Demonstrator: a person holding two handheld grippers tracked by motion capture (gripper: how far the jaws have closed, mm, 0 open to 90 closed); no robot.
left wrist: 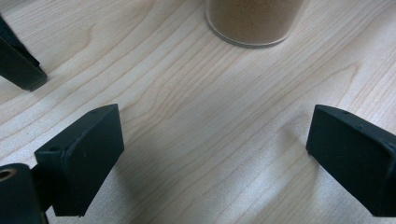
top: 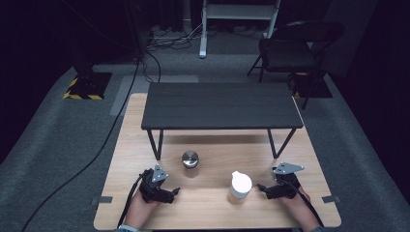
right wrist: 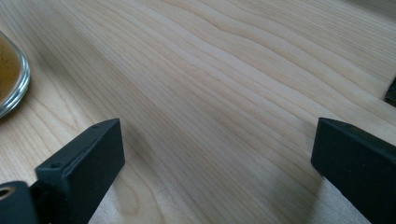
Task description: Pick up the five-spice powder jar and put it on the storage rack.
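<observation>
Both grippers' jaws stand apart, empty, the white-lidded jar (top: 240,184) and steel-lidded jar (top: 190,159) between them before a black shelf (top: 221,105).

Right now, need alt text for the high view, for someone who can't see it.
A person's hands hold the left gripper and right gripper, both open, low over a wooden table. Between them stand a metal-lidded jar and a white-lidded jar. A small black shelf stands behind them.

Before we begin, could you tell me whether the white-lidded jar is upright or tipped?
Upright: the white-lidded glass jar stands on its base, lid on top.
</observation>
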